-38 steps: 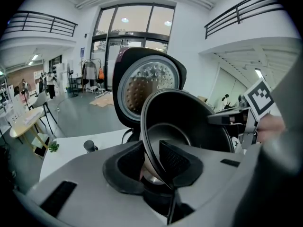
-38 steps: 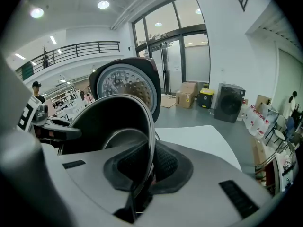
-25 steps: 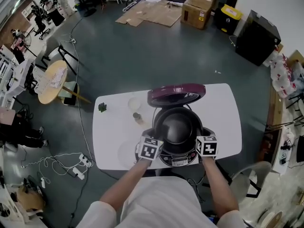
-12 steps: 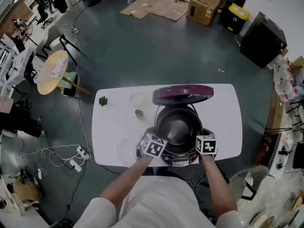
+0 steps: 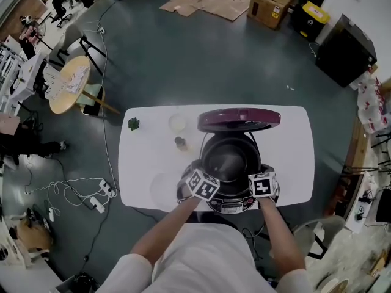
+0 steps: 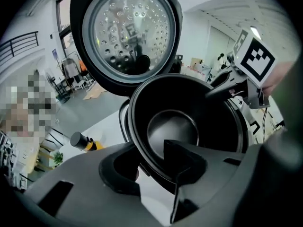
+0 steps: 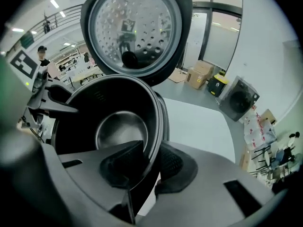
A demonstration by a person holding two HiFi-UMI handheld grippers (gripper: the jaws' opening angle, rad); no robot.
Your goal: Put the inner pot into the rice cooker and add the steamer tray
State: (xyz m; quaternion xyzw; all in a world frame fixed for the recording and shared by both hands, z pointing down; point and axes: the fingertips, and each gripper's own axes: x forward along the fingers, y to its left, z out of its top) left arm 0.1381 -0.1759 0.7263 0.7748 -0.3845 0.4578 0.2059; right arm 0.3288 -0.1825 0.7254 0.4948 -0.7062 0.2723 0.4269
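The inner pot (image 5: 229,160) sits inside the rice cooker (image 5: 233,207), so our left gripper (image 6: 151,167) and right gripper (image 7: 149,167) jaws have just been opening, slack around its rim.

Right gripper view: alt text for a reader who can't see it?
The right gripper straddles the rim of the black inner pot with its fingers, which have just been opening. Behind the pot the rice cooker's perforated lid stands raised; the left gripper is at the pot's far rim, and a white table lies to the right.
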